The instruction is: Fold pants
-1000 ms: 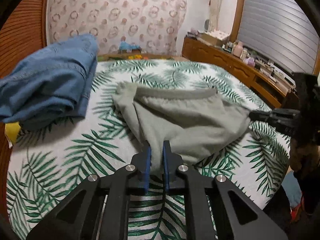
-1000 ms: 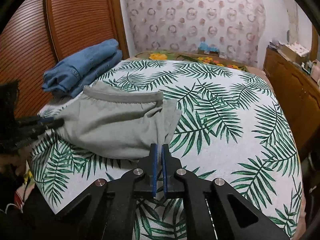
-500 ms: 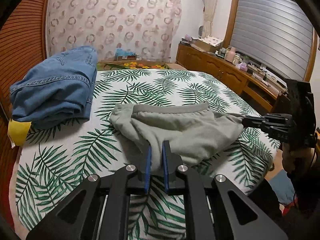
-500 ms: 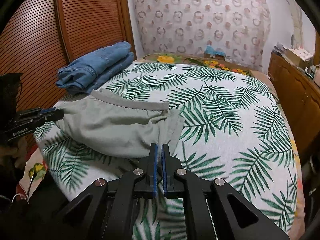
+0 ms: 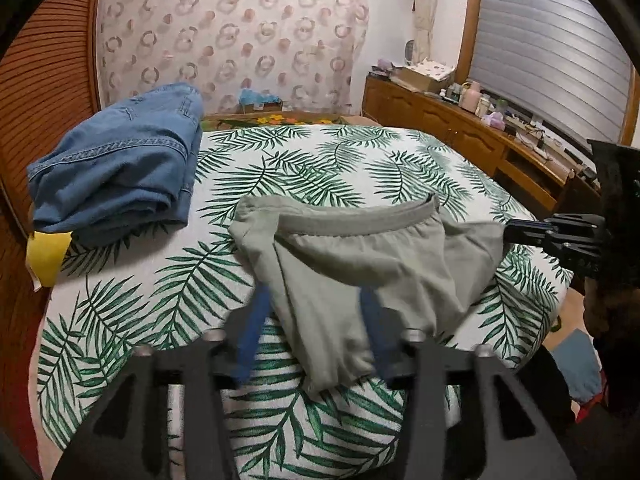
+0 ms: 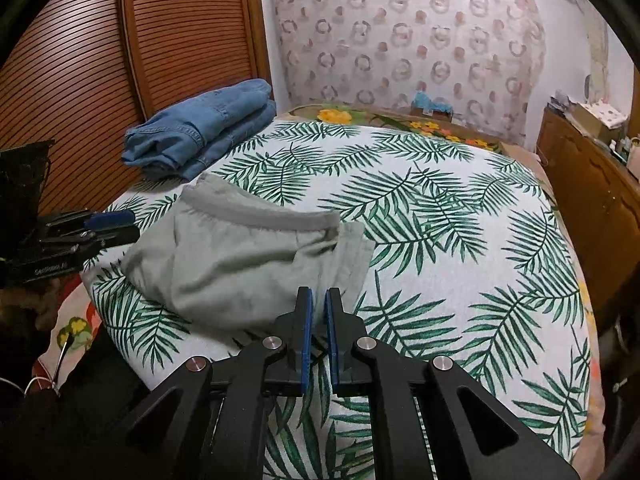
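Observation:
Grey pants point(image 5: 360, 264) lie folded in a heap near the front edge of the bed, waistband up at the back; they also show in the right wrist view point(image 6: 248, 264). My left gripper point(image 5: 314, 328) is open wide, its blue pads apart on either side of the pants' near end, which hangs between them. My right gripper point(image 6: 317, 312) has its pads slightly parted, at the pants' near right corner; a thin fold of grey cloth may sit between them. The right gripper also shows in the left wrist view point(image 5: 516, 226) at the pants' right tip.
A folded stack of blue jeans point(image 5: 116, 168) lies at the bed's back left, with a yellow tag point(image 5: 46, 254) beside it. The palm-leaf bedspread point(image 6: 460, 240) covers the bed. A wooden cabinet point(image 5: 460, 128) with clutter runs along the right. A slatted wooden wardrobe point(image 6: 100, 60) stands on the left.
My left gripper has opened wide and let go of the pants' near end. My right gripper's pads have parted slightly. Both cameras have pulled back a little.

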{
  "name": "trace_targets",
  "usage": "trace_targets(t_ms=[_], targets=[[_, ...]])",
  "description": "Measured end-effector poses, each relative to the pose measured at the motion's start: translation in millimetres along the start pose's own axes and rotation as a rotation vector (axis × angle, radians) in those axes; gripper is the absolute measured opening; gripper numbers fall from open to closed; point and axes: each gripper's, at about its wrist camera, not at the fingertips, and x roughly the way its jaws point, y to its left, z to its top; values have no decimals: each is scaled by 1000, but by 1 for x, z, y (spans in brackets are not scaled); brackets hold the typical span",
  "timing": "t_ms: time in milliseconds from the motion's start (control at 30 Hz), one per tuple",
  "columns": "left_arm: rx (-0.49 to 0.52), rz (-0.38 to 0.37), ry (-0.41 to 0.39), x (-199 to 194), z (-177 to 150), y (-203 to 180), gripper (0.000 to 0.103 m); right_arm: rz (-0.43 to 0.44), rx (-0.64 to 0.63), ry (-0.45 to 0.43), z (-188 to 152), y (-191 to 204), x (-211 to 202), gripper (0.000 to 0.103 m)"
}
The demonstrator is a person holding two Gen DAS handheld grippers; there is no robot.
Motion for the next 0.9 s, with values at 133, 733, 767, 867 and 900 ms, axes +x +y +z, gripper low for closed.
trace_targets(t_ms=[133,733,767,867,900], targets=[[0,25,4,5,2,3,51,-19,-3,-10,2,-1,-2,13],[21,68,7,32,20,7,51,-12,-15,25,37,-5,63,39],[21,68,7,33,20,6,51,-8,-13,29,39,-5,66,39],[17,68,7,33,20,6,51,3,-6,41,44,-8,75,39],[14,69,5,34,20,7,51,4,-3,43,45,-8,77,39]])
